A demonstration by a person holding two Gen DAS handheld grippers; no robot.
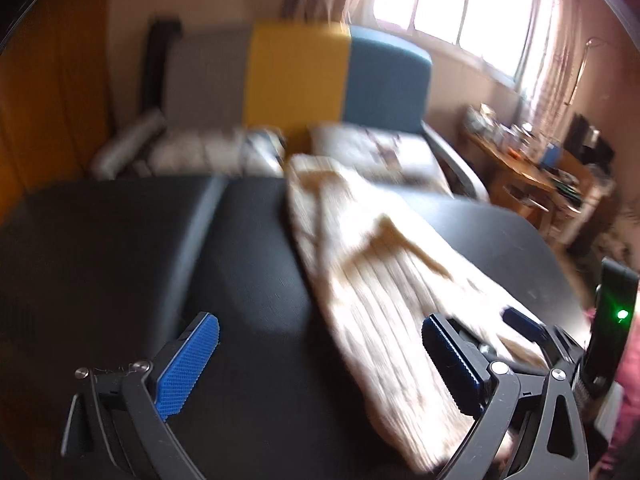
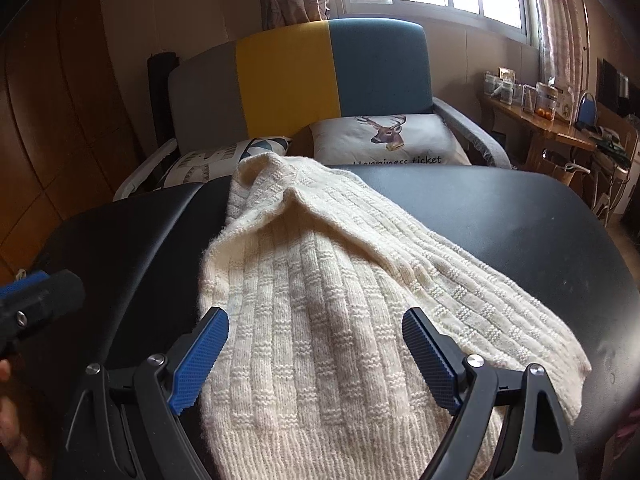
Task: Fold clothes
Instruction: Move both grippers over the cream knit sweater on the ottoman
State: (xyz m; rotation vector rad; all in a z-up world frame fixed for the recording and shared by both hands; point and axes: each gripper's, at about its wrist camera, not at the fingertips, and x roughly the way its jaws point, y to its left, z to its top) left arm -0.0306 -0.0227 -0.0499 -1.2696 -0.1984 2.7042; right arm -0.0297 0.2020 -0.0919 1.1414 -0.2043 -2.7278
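Both my grippers, left gripper [image 1: 320, 364] and right gripper [image 2: 316, 360], had jaws wide, empty, cream knit sweater [image 2: 320, 280] lay rumpled on black surface [image 2: 520, 220].

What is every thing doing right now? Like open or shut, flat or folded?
left gripper: open, holding nothing, over the table.
right gripper: open, holding nothing, over the sweater.
cream knit sweater: lying on the table, partly folded over itself, with a raised crease.
black table: bearing the sweater.
deer pillow: lying on the sofa.
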